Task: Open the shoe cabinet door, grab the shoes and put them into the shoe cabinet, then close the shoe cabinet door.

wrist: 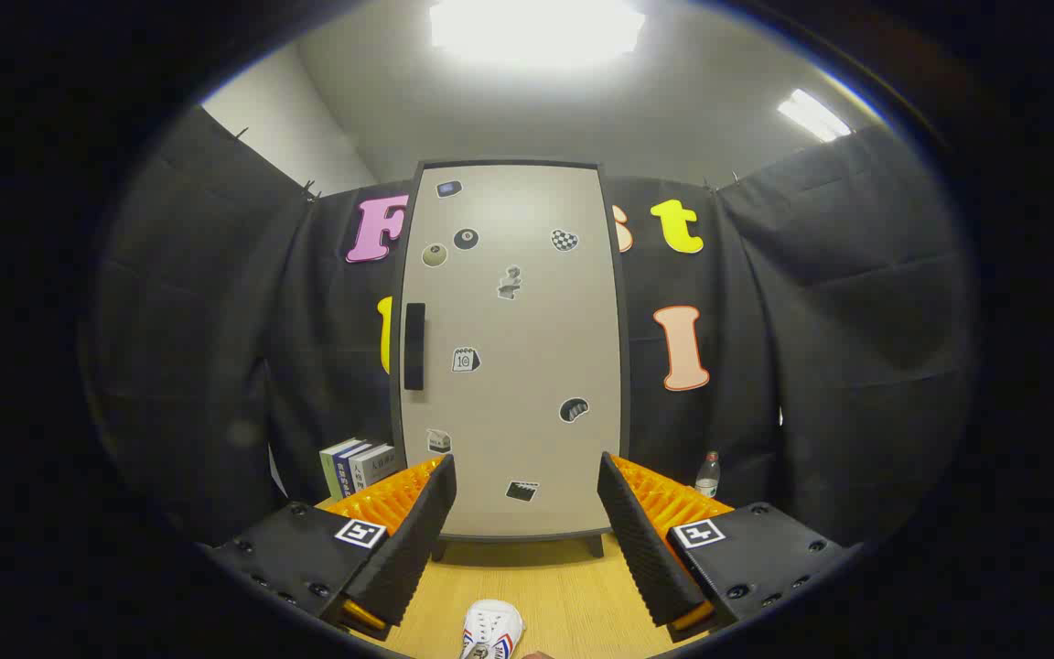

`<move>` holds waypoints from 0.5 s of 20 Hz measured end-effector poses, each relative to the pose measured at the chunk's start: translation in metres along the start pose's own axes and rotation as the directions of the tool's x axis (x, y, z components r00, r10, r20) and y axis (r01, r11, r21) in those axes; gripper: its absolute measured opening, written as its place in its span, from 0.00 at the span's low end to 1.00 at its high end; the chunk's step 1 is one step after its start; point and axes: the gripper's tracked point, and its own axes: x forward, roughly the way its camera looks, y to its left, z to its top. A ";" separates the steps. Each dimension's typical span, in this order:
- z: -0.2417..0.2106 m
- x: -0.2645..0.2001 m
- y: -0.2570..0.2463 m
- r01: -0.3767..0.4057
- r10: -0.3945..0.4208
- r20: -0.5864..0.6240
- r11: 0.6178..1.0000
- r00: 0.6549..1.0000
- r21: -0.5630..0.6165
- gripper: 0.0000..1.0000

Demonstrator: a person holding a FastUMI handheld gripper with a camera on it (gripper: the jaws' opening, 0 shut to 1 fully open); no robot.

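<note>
facing one shoe cabinet (513,366) from the gripper view, door (527,311) closed flat, standing upright on a wooden table (564,595) against the black cloth wall. carrying one dark handle (414,346) on the door's left edge, set vertically about halfway up. counting nine small stickers (466,359) scattered over the door face, too small to read.

holding the gripper (527,499) spread wide, two fingers (413,540) apart with nothing between them but the lower part of the door beyond, touching nothing. showing one square marker on each finger base, two in all.

lying on the table just below and between the fingers, near the closer table edge: one white shoe (491,629) with red and blue stripes, partly cut off, well apart from the cabinet.

standing left of the cabinet, behind the left finger: three books (358,465) upright, side by side. standing right of the cabinet, behind the right finger: one small clear bottle (708,474). glowing on the ceiling: two lights (536,32).
</note>
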 end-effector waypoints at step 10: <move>-0.002 0.001 0.014 -0.033 0.033 0.005 0.999 0.999 -0.039 0.98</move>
